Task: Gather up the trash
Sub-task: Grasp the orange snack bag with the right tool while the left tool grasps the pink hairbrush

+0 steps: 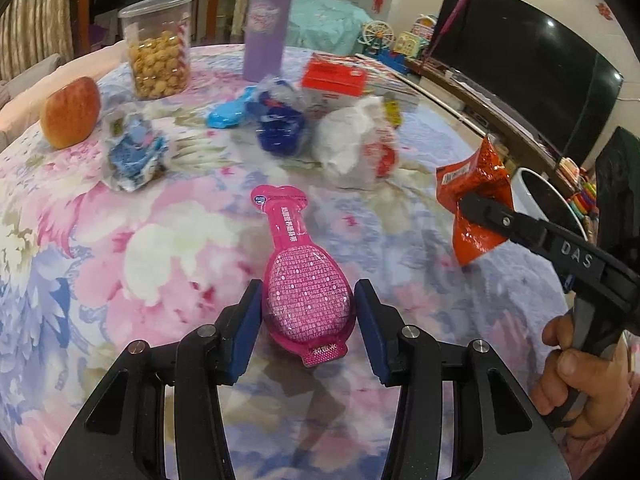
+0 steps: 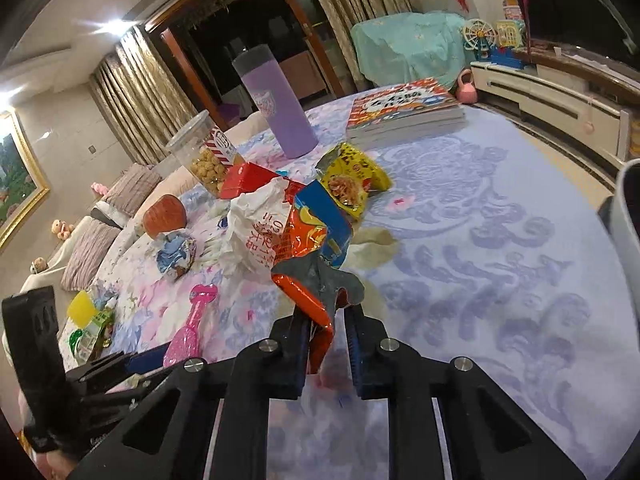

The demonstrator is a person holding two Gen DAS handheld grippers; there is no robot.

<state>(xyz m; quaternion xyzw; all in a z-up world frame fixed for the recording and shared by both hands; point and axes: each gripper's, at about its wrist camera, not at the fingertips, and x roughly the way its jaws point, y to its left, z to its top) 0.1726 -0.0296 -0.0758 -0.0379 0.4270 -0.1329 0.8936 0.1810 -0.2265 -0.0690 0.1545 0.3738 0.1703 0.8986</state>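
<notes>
Fingers of the left hand-held gripper (image 1: 306, 312) stand apart around a pink packet (image 1: 302, 280) lying on the surface (image 1: 160, 240); the right hand-held gripper (image 2: 328, 324) is clamped on an orange wrapper (image 2: 304, 248) held above it.

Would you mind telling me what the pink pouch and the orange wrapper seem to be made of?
Pink pouch: probably glossy plastic film, judging by its sheen, printed surface and flat sealed edges.
Orange wrapper: apparently metallised foil-plastic laminate; it is crinkled, has bright glints and shows a grey inner face where it folds.
</notes>
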